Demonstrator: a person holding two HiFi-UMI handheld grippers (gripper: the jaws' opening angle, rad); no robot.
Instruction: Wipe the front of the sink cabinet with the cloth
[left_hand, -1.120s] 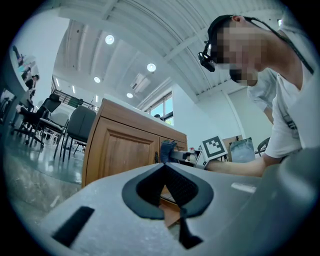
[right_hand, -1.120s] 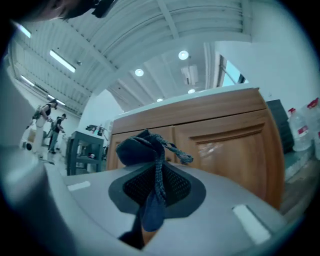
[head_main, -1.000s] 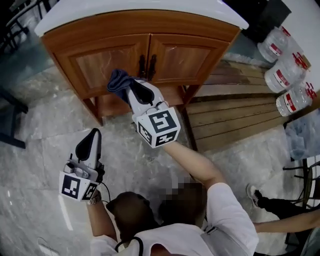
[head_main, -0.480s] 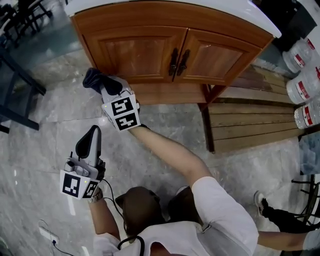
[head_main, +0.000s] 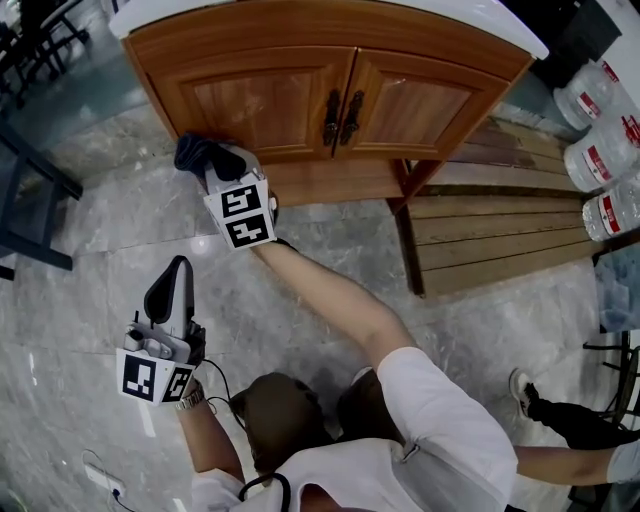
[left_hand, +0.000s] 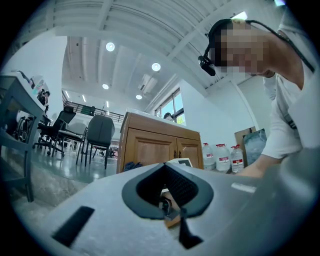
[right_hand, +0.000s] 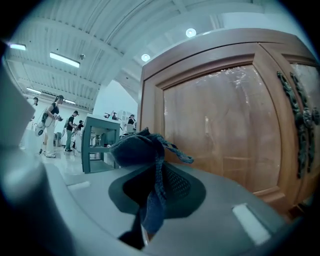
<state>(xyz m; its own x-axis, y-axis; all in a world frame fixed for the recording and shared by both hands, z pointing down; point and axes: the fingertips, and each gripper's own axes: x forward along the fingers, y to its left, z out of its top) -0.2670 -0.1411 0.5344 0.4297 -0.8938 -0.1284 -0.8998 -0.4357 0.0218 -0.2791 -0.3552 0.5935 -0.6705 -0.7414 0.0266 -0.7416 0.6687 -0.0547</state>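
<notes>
One cloth (head_main: 197, 153) clamped in right tool (head_main: 224, 166), beside cabinet (head_main: 280, 100)

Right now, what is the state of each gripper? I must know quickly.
Left gripper: closed, holding nothing.
Right gripper: closed on the dark blue cloth.

I see a grey marble floor (head_main: 90, 300), glossy under the light. At the right lies a wooden slatted platform (head_main: 500, 235), with large water bottles (head_main: 600, 150) just beside it. Round ceiling lamps (left_hand: 110, 46) shine above. Dark office chairs (left_hand: 97, 132) stand far back, and the white wall has a window (left_hand: 172, 106).
</notes>
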